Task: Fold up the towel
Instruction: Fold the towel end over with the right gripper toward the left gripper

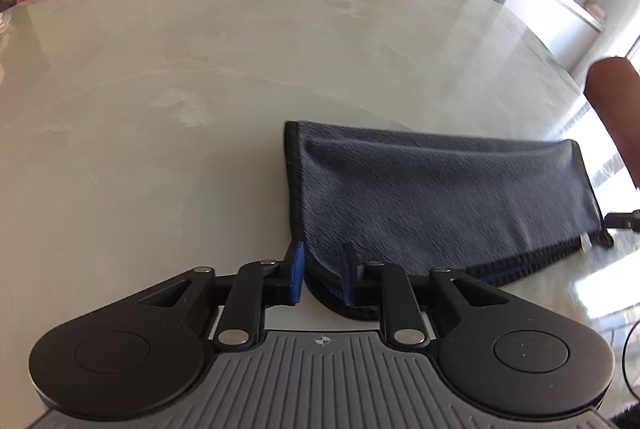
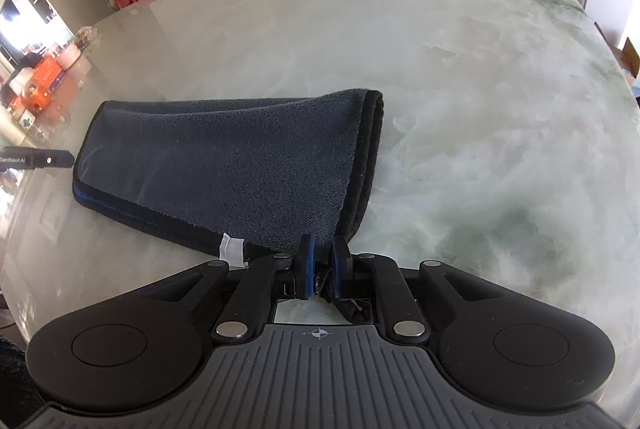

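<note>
Left wrist view. The dark grey towel [image 1: 440,197] is lying on the marble table [image 1: 200,69], already doubled into a long band: its folded edge is facing away from the camera and its ribbed, blue-striped hems are stacked along the near side. The left gripper [image 1: 322,275] is reaching over the near left corner; its blue-padded fingers [image 1: 297,271] are standing partly apart with the corner between them, and whether they are pinching it cannot be told. A forearm [image 1: 612,109] is entering at the right edge.

Right wrist view. The same towel [image 2: 224,165] is running off to the left, a white care label [image 2: 231,249] showing on its near hem. The right gripper [image 2: 323,271] is nearly closed, its fingers [image 2: 307,265] pinching the near right corner, with black edging bunching behind them. Part of the other tool [image 2: 36,160] is showing at the far end.

Progress. At least one fold appears complete, judging by the two stacked hems. With both near corners addressed, a further fold seems to be starting; the final compacting and smoothing appear to be remaining.
</note>
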